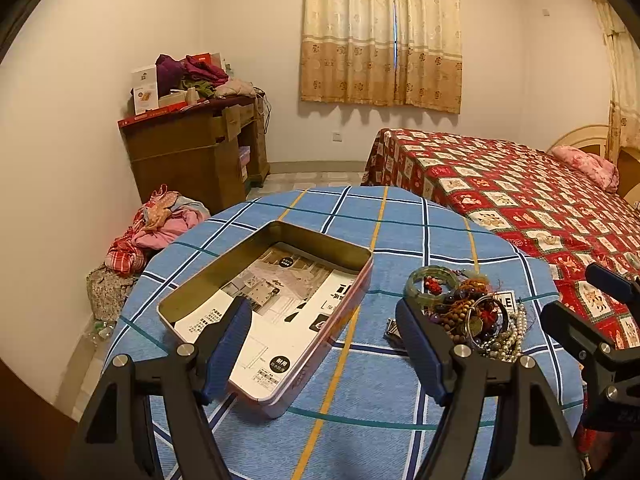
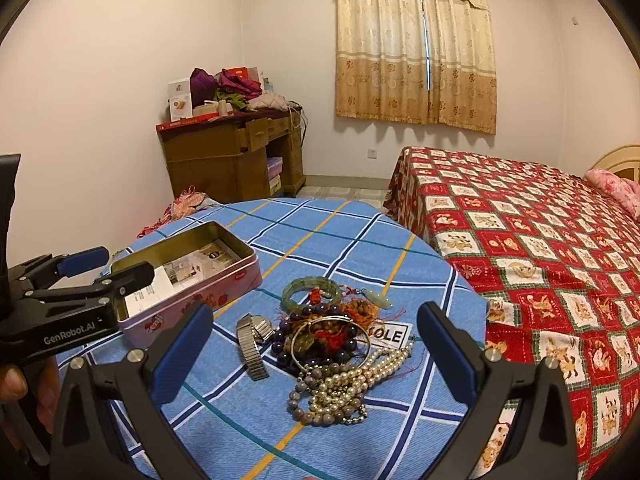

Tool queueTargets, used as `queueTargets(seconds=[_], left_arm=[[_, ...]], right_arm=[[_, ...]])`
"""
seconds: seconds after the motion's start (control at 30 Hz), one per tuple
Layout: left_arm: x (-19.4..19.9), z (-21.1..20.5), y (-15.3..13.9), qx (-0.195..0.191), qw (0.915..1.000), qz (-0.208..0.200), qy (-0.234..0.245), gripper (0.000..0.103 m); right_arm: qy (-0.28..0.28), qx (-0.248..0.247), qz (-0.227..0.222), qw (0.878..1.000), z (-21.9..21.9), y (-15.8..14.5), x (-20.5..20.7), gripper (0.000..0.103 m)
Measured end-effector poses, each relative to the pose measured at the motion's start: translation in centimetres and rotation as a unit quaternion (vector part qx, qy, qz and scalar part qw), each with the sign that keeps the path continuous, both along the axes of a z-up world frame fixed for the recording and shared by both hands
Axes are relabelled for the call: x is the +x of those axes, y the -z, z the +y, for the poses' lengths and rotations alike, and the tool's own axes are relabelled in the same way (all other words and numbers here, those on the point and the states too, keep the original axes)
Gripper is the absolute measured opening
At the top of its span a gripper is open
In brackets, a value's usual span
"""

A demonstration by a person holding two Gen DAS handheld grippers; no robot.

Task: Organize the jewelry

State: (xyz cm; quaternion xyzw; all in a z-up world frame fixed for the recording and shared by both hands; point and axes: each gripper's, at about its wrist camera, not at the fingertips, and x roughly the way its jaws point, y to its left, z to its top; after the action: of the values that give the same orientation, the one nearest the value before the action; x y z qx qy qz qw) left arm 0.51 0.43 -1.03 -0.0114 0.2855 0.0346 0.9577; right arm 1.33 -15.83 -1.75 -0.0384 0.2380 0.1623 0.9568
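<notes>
An open pink tin (image 1: pixel 320 344) with a printed leaflet inside lies on the blue plaid table (image 1: pixel 360 216). My left gripper (image 1: pixel 324 344) stands open just above the tin's near end, holding nothing. To its right is a tangled jewelry pile (image 1: pixel 472 312). In the right wrist view the pile (image 2: pixel 332 344) shows a green bangle (image 2: pixel 310 286), a metal watch (image 2: pixel 252 340), a gold bangle and a pearl necklace (image 2: pixel 360 376). My right gripper (image 2: pixel 318 344) is open, its fingers on either side of the pile and empty. The tin (image 2: pixel 192 300) and the left gripper (image 2: pixel 108 266) appear at left.
A bed with a red patchwork cover (image 2: pixel 540 260) stands close to the table's right side. A wooden desk piled with clothes (image 1: pixel 200 152) is against the back wall, and a heap of clothes (image 1: pixel 156 228) lies on the floor. A hand (image 2: pixel 16 384) holds the left gripper.
</notes>
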Motion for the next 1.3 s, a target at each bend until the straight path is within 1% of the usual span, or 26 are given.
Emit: queueTargets(seconds=[0.83,1.13,1.3], left_arm=[[-0.2,0.2,0.3,0.002,1.0,0.005,0.0,0.074],[0.4,0.0,0.6,0.005,0.9998,0.017,-0.002,0.074],[1.2,-0.4,1.6,0.008,0.9994,0.033,0.0,0.074]], right_arm=[[0.0,-0.002,0.0,1.0,0.1,0.1,0.0,0.103],[0.001,-0.01,0.004,1.0,-0.3,0.5,0.2,0.103],[0.013,-0.025,0.014,0.999,-1.6,1.9,0.6,0.103]])
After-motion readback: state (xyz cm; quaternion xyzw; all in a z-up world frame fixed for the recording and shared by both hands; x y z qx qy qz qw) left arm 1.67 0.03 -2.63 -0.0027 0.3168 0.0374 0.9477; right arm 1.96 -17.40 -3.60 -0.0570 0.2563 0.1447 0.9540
